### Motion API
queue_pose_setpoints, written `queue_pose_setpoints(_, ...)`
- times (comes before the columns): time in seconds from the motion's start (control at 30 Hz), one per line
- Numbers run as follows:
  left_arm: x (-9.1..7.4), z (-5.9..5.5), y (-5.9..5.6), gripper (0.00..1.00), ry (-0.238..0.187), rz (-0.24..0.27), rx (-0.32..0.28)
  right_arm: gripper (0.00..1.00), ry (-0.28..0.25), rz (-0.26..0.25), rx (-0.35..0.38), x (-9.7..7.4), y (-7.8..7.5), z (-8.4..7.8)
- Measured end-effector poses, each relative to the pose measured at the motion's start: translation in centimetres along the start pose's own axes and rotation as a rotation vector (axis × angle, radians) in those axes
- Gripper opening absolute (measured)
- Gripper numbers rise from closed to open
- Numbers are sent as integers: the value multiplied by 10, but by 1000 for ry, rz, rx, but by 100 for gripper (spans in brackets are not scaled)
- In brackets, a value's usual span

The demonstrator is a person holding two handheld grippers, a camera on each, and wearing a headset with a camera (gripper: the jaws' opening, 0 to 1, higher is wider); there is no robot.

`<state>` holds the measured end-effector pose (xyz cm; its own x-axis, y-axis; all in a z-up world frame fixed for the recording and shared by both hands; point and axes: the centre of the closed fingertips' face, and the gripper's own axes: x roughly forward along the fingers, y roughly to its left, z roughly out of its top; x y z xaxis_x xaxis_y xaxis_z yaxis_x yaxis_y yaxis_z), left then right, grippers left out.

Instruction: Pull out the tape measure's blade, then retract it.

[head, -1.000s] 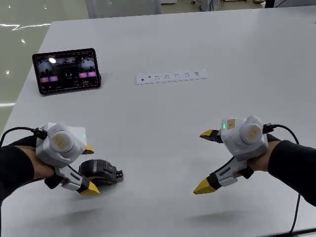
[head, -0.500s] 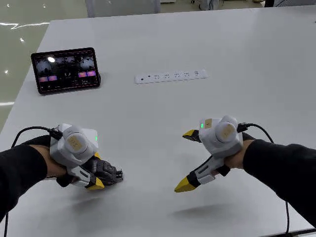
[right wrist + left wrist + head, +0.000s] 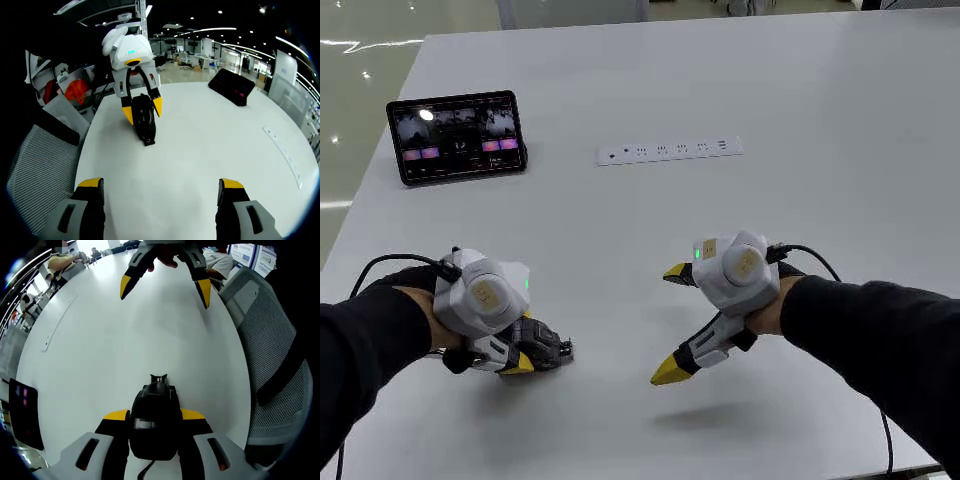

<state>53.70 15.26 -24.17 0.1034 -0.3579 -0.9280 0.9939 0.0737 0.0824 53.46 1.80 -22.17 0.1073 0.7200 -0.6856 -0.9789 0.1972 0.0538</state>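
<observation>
Head view: black tape measure sits near-left on the surface, clamped in left tongs, its long axis and blade tip pointing toward the right tongs. Right tongs spread apart. Tablet and power strip lie well beyond.

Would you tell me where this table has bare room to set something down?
The widest bare stretch of table lies beyond the power strip. Bare too: the gap between the left hand-held gripper and the right hand-held gripper. Crowded: near left, where the left one clamps the tape measure.
</observation>
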Motion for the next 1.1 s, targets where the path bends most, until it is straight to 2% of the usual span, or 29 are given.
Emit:
queue_pose_setpoints(0.23,2,-1,0,32,31,10,2,87,-5,0,-3,18,-4,9)
queue_pose_setpoints(0.5,4,-1,1,32,41,12,4,75,-13,24,-30,38,1,22)
queue_pose_setpoints(0.57,4,-1,1,32,46,21,3,74,-7,33,-35,44,3,23)
queue_pose_setpoints(0.7,4,-1,2,32,32,22,-10,69,0,51,-57,53,9,27)
queue_pose_setpoints(1.1,4,-1,1,32,12,12,2,55,16,88,-125,77,19,40)
